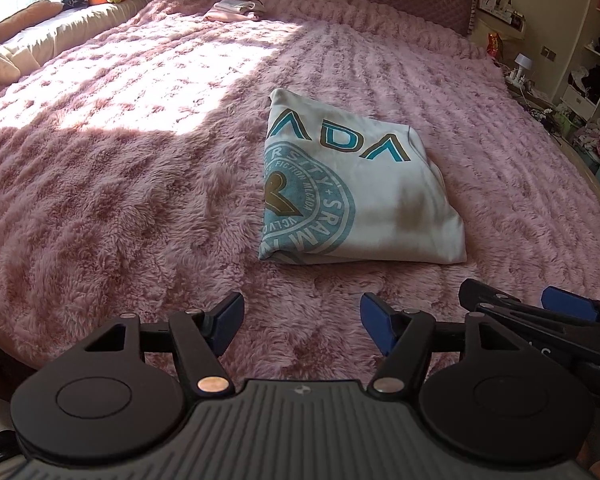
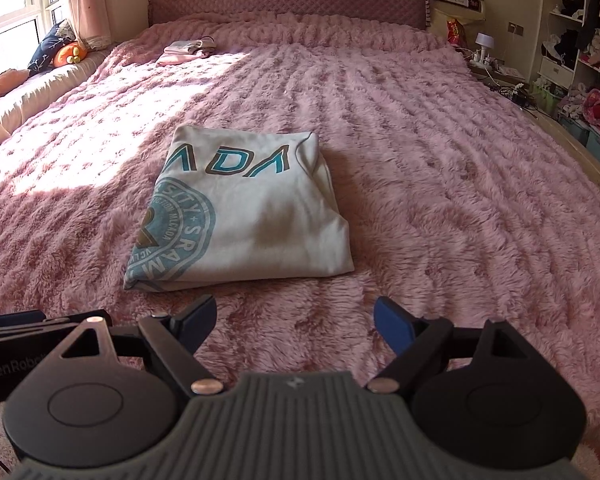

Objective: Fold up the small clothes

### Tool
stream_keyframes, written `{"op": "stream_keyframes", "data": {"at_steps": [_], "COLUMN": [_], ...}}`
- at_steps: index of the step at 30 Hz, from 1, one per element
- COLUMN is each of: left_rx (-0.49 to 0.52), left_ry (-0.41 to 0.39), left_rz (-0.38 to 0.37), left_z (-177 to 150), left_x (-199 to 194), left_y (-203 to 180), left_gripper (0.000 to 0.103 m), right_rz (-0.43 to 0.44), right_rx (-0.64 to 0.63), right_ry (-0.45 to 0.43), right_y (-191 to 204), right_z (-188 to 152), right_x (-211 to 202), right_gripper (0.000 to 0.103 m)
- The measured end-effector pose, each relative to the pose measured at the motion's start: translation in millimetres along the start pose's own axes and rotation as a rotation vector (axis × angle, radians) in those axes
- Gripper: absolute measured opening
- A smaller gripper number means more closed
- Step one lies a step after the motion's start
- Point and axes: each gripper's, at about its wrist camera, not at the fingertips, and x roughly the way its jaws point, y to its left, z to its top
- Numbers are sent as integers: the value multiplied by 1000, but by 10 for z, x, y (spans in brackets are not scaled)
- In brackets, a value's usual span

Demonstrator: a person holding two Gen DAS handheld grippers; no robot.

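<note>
Both tools, the left tool [image 1: 302,326] and the right tool [image 2: 294,326], hang released and empty just short of the folded white shirt [image 2: 240,208], which lies squared on the pink fluffy bed [image 2: 440,200], apparently because its folding is finished.

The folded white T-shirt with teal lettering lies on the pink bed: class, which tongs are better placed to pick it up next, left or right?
Probably the right tongs: open, and the folded white T-shirt lies almost straight ahead. From the left tongs it sits off to the right.
</note>
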Motion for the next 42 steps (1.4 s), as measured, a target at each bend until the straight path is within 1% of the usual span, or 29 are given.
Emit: {"op": "stream_keyframes", "data": {"at_steps": [10, 17, 22, 26, 35, 42], "left_rx": [-16, 5, 0, -11, 2, 0], "left_ry": [28, 49, 60, 70, 76, 79], "left_rz": [-21, 12, 9, -8, 17, 12], "left_z": [-8, -8, -5, -9, -18, -23], "left_x": [56, 88, 107, 121, 139, 140], "left_y": [8, -50, -49, -34, -48, -39], "left_gripper": [78, 78, 78, 78, 79, 79], "right_rz": [-9, -24, -20, -23, -26, -25], "right_rx": [-1, -11, -2, 3, -2, 2], "right_ry": [15, 20, 29, 32, 44, 52], "right_y": [1, -4, -17, -19, -10, -19], "right_z": [-3, -12, -18, -26, -51, -68], "right_x": [35, 66, 95, 109, 146, 160], "right_gripper": [82, 82, 82, 82, 82, 82]}}
